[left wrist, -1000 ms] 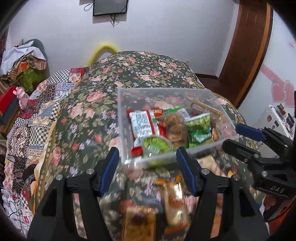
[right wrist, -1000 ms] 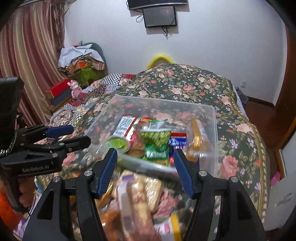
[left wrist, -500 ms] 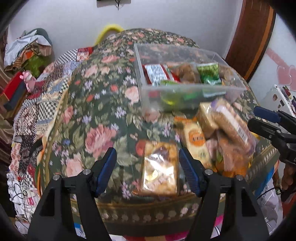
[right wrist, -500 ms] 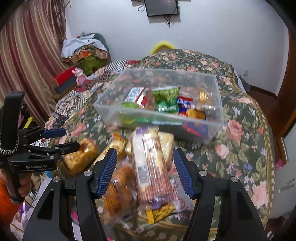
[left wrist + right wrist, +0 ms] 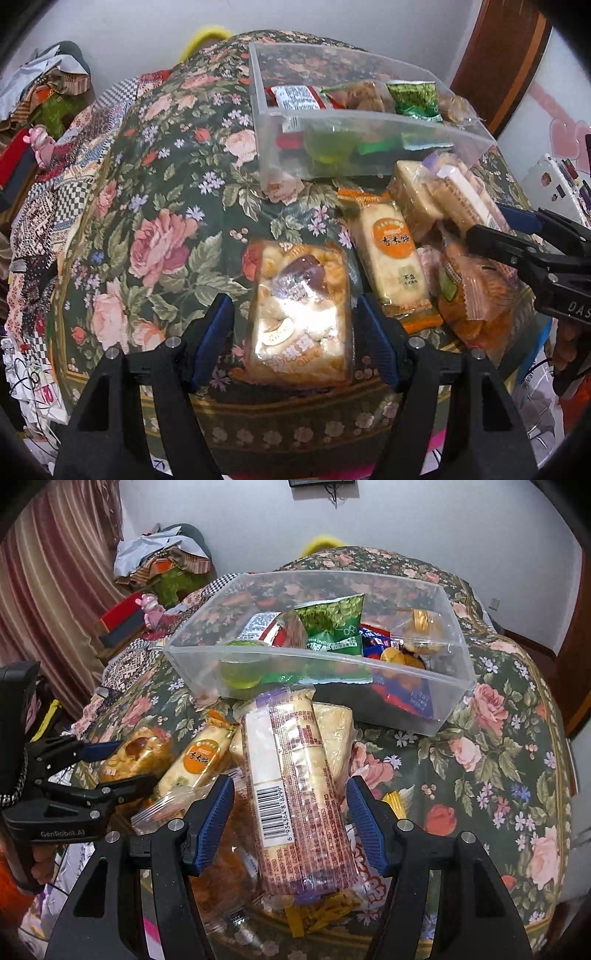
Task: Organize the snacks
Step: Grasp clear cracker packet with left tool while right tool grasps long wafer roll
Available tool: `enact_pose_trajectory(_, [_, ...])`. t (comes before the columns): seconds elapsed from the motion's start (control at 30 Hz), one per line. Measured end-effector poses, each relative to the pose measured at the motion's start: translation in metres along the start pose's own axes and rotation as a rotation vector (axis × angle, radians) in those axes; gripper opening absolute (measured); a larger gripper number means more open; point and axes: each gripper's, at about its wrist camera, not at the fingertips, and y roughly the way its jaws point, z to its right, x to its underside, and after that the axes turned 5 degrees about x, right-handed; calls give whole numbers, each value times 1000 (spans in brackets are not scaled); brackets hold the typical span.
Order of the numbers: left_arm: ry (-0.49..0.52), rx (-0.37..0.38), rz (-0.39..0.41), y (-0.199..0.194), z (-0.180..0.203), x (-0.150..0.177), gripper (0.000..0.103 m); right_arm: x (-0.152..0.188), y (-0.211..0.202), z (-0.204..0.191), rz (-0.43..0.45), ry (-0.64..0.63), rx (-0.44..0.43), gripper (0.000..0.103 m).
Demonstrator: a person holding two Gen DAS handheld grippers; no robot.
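A: Where is the nut-cake packet (image 5: 301, 314) placed relative to the left gripper (image 5: 293, 339)?

B: It is seen lying flat on the floral cloth (image 5: 159, 206), directly between the blue pads (image 5: 212, 339), at the near edge of the loose pile. Its long axis is judged to run away from the gripper, toward the clear bin (image 5: 354, 147), so the short sides are faced by the pads. The jaws have just been opening; a gap is visible at the left pad, and contact at the right pad cannot be told, so nothing is judged gripped.

A: And the right gripper (image 5: 290, 827)?

B: It is held unclenched over the long wafer pack (image 5: 295, 797), which is stacked on other snacks, lengthwise toward the bin. Daylight is seen on both sides of it, so no grasp is shown.

A: Which hand is nearer its target?

B: Each gripper is set astride its own packet; neither is clearly favoured.

A: How is the nut-cake packet described?

B: A glossy transparent wrapper is seen, with pale nut chunks, a dark reddish piece and orange trim. It is judged slippery and crushable. The orange-labelled rice cracker (image 5: 391, 258) lies just beside it, to the right.
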Motion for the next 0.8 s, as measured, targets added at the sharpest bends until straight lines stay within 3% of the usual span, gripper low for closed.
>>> enact_pose_trajectory(0.23, [-20,13,16,4,-6,1,46,0,7,2,-3,1,5,49])
enact_pose_trajectory(0.37, [-32,14,29,2,-8,-2,45,-1,6,3,4,2,13,43])
enact_pose_trajectory(0.8, [-20,1,139,-35,-1,-22,44,-10,-28,10,92,7,13,43])
